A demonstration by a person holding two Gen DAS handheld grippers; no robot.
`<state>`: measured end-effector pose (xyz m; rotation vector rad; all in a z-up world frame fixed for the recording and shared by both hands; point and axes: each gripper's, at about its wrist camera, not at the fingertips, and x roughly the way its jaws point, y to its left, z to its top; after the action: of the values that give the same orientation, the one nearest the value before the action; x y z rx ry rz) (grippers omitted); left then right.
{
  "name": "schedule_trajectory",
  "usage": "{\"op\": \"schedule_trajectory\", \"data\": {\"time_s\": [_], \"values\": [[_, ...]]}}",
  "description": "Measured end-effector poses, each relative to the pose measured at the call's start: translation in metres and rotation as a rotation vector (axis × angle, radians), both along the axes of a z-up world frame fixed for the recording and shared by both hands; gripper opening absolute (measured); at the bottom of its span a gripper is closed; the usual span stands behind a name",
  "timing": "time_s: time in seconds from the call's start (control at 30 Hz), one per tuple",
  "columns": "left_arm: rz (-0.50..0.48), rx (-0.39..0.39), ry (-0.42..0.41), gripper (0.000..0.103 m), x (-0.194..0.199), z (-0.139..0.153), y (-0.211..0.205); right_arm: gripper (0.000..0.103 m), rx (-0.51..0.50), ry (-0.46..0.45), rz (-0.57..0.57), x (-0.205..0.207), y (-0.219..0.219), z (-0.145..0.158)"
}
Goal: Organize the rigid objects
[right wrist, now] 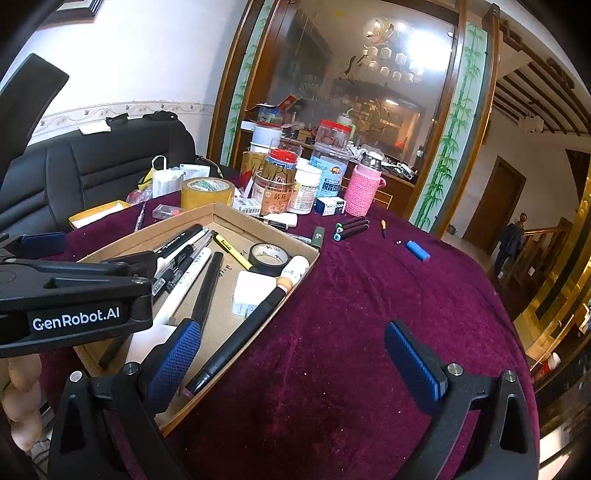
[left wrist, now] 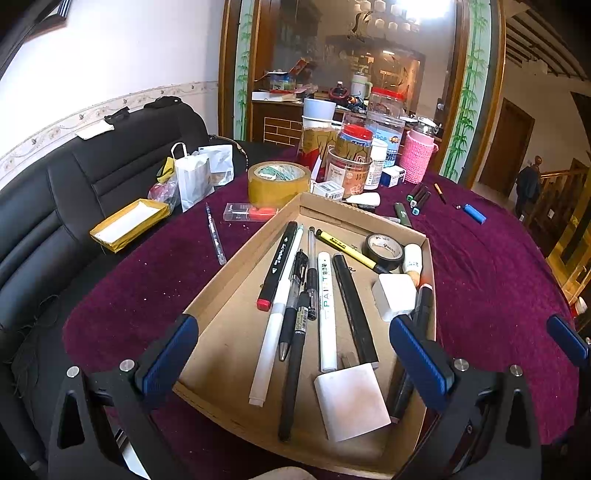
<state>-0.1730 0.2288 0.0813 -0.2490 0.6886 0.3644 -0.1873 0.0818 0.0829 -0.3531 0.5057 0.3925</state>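
Left wrist view: left gripper [left wrist: 291,362] spread, empty, over the cardboard tray [left wrist: 236,258] of pens; right gripper [right wrist: 291,365] spread, seemingly empty, above the tablecloth [right wrist: 369,314].

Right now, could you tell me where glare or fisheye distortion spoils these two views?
Left wrist view: ceiling light blown out in the glass, door frame bowed, cardboard tray sharp. Right wrist view: glare on the glass, dark vignetted corners.

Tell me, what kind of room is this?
Probably a living or dining room in someone's home. A black sofa sits beside a round table with a purple cloth, a wood-framed glass cabinet stands behind it, and a wooden staircase is at the right.
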Motion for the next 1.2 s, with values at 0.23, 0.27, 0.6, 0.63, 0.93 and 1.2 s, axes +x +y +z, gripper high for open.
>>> {"op": "schedule_trajectory", "data": {"time_s": [0.23, 0.27, 0.6, 0.63, 0.93, 1.2], "values": [[-0.004, -0.001, 0.006, 0.103, 0.0031, -0.0015, -0.0015, 0.101, 0.001, 0.001, 0.001, 0.0004, -0.0003, -0.0008], [-0.006, 0.001, 0.008, 0.103, 0.0035, -0.002, -0.002, 0.101, 0.003, 0.005, 0.002, 0.0007, -0.0005, -0.0018], [-0.001, -0.007, 0.029, 0.103, 0.0073, -0.0072, -0.0009, 0.101, 0.003, 0.02, 0.008, 0.003, 0.0, -0.0057], [0.001, -0.008, 0.03, 0.103, 0.0073, -0.0074, -0.0008, 0.101, 0.002, 0.02, 0.009, 0.0028, 0.0003, -0.0055], [0.005, -0.005, 0.034, 0.103, 0.0072, -0.0055, -0.0005, 0.101, 0.007, 0.019, 0.019, 0.0027, 0.0008, -0.0032], [0.013, 0.004, 0.04, 0.103, 0.0051, -0.0033, -0.0011, 0.101, 0.028, 0.024, 0.023, 0.0021, -0.0034, -0.0018]]}}
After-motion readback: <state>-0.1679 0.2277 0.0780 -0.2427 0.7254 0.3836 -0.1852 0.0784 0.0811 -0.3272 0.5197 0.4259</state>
